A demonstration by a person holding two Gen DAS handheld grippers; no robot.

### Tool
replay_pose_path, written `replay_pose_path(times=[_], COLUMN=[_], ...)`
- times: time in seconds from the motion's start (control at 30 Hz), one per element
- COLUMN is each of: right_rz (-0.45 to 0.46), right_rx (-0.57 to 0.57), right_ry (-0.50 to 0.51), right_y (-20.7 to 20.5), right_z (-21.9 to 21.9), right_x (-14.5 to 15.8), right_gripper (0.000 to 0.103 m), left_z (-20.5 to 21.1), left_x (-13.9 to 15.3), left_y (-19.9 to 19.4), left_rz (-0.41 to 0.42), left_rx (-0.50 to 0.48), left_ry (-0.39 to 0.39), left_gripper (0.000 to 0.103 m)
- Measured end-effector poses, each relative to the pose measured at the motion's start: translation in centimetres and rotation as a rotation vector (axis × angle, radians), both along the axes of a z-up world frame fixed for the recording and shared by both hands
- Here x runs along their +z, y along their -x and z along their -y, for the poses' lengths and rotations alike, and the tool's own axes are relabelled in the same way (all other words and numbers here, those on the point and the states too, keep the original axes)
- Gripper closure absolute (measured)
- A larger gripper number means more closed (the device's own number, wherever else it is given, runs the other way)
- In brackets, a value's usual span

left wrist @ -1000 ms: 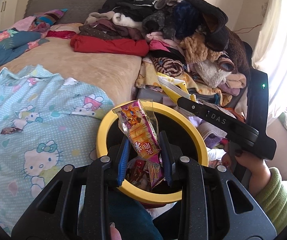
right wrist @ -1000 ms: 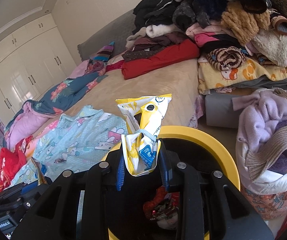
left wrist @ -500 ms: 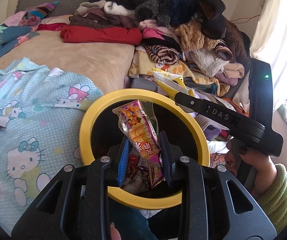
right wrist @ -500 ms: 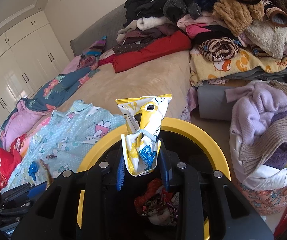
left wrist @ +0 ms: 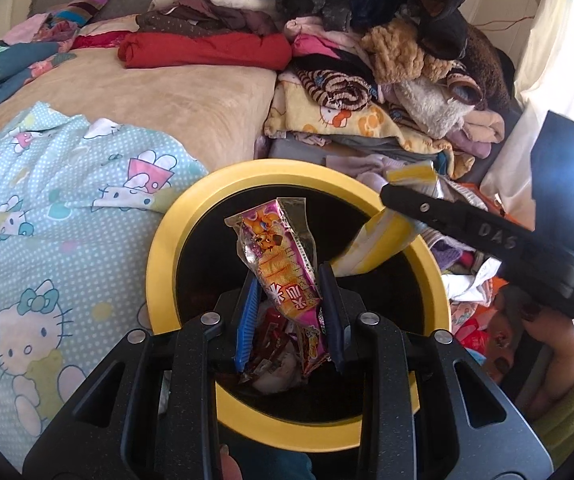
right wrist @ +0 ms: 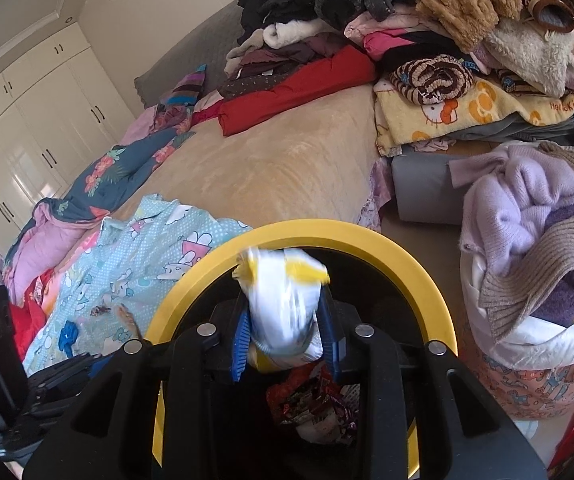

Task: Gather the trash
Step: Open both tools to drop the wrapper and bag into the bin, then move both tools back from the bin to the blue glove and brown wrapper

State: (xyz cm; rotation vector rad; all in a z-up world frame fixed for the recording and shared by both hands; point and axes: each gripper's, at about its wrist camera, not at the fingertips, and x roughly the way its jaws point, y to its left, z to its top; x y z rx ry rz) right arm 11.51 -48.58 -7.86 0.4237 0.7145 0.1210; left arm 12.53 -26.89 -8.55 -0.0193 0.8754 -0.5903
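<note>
My left gripper (left wrist: 289,280) is shut on a pink and orange snack wrapper (left wrist: 283,256) and hangs over the mouth of a black bin with a yellow rim (left wrist: 159,256). Several crumpled wrappers (left wrist: 275,364) lie at the bin's bottom. My right gripper (right wrist: 285,308) is shut on a yellow and white wrapper (right wrist: 283,312), blurred here, above the same bin rim (right wrist: 419,268). From the left wrist view the right gripper (left wrist: 407,200) reaches in over the rim from the right, its wrapper (left wrist: 379,248) drooping below the finger.
A Hello Kitty sheet (left wrist: 55,216) covers the bed to the left, with a small dark wrapper (right wrist: 99,310) lying on it. A heap of clothes (left wrist: 367,60) rises behind the bin. A basket of knitwear (right wrist: 535,248) stands at the right.
Both grippers have sunk toward the bin, whose rim now fills more of each view. The yellow wrapper has tipped forward and blurred between the right jaws.
</note>
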Motion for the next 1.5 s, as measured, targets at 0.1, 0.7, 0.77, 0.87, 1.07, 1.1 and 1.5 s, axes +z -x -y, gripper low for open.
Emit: replay_pose_path(times=[0.1,0.7,0.77,0.87,1.07,1.1,1.5], right_rz=[-0.004,0.108,0.126,0.156,0.198,0.202,0.241], right_rx=[0.009,0.028,0.039,0.060,0.095,0.103,0.249], right_ry=[-0.018,0.025,0.035,0.049,0.062,0.067,0.116], right_y=[-0.1,0.9,1.0,1.2,1.5,1.5,0.7], right_z=[0.1,-2.4,-3.1,-4.2,-6.3,-6.6,-13.3], right_x=[0.0,2.8,3.1,3.7,4.9,5.1,6.2], right_gripper=[0.073,0.037,0.032,0.031,0.028,0.028,0.028], left_z=[0.1,-3.3,-4.0,-5.2,-7.6,-8.2,-15.2], left_x=[-0.4,2.7,3.2,3.7,5.0,5.2,6.4], left_y=[-0.5,0.5,0.7,0.8,1.2,1.3,0.3], left_rz=[-0.011,0.142,0.161,0.181,0.238,0.246,0.277], left_rx=[0.001,0.123,0.138,0.168,0.220,0.233,0.403], left_ry=[-0.004,-0.045,-0.050,-0.060,-0.069,-0.068,-0.034], left_gripper=[0.080,0.011,0.011,0.011,0.011,0.011,0.011])
